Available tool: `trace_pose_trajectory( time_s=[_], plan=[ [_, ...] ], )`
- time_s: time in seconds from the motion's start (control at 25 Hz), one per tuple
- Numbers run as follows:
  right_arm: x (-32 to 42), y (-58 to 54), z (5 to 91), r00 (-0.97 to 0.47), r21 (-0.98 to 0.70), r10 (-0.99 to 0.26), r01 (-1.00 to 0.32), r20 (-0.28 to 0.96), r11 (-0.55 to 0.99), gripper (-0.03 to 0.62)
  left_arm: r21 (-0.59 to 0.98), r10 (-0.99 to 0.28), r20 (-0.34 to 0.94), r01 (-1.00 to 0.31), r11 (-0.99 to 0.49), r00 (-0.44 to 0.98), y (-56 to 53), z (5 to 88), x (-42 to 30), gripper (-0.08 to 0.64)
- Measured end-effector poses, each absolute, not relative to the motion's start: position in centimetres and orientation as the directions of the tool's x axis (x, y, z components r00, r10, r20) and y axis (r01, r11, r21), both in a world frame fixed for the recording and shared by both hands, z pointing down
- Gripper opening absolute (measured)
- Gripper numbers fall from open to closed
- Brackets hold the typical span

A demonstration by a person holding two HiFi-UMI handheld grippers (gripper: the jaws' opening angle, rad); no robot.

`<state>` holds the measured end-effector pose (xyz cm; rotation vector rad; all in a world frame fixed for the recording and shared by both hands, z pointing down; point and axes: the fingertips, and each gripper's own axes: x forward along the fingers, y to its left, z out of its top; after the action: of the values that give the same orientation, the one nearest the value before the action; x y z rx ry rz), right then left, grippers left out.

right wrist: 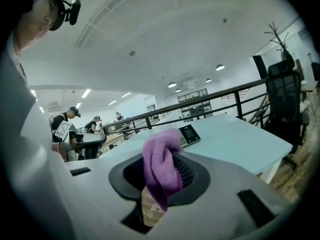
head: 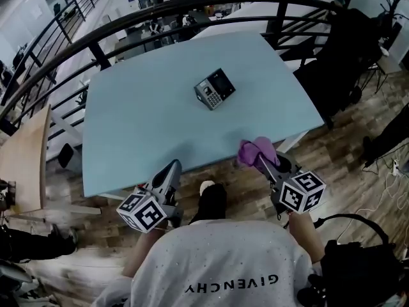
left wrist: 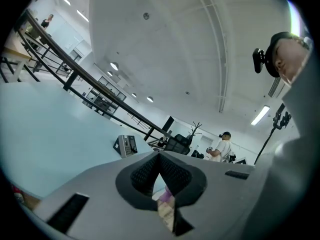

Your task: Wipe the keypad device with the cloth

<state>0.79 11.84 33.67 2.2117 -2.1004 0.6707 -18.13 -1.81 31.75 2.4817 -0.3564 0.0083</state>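
Right gripper (right wrist: pixel 166 173) is clamping a purple terry cloth (right wrist: pixel 159 165): jaws are closing onto a fold, with the wad bunching above the tips and a tail hanging below. Left gripper (left wrist: pixel 159 158) is carrying nothing, its jaws meeting at the tips.

Both are hovering at the near edge of the pale blue table (head: pixel 140 130), over the wooden floor (head: pixel 243 197). The small dark grey keypad device with screen and silver key block (head: pixel 215 89) is sitting mid-table, tilted face up, well apart from both grippers.

Reading this as: cloth in hand, wipe not yet begun, approach pending. Next move is calling for the right gripper to go forward and down so the wad meets the keypad face, not the jaw tips. The device is looking light and unsecured, so the left gripper is probably needing to brace its side during the strokes
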Motion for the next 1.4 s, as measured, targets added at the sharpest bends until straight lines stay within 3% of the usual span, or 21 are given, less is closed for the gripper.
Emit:
trace_pose_trajectory(
  time_s=[0.32,0.56,0.84,1.04,1.4],
  plan=[
    [6.1,4.0,32.1,-0.020,-0.315,-0.958,-0.946,0.286,-0.074,0.074,0.570,-0.222,0.109,-0.244,-0.785,0.969,-9.8,31.5,-11.0,0.005],
    [6.8,-2.0,30.9,-0.053,-0.231,-0.966,-0.973,0.253,-0.007,0.072,0.570,-0.183,0.092,-0.202,-0.796,0.979,-13.7,30.9,-7.6,0.005],
    [6.6,-9.5,31.1,-0.152,-0.333,-0.956,-0.941,0.249,0.063,0.072,0.583,-0.172,0.140,-0.222,-0.781,0.975,-19.1,32.0,-4.6,0.005],
    [6.9,-15.1,33.3,-0.234,-0.346,-0.926,-0.930,0.297,0.124,0.075,0.564,-0.181,0.223,-0.278,-0.778,0.958,-22.3,35.8,-1.9,0.005],
    [7.4,-20.1,38.4,-0.279,-0.303,-0.870,-0.940,0.407,0.159,0.075,0.613,-0.120,0.252,-0.254,-0.748,0.960,-23.0,39.7,1.5,0.005]
  ],
)
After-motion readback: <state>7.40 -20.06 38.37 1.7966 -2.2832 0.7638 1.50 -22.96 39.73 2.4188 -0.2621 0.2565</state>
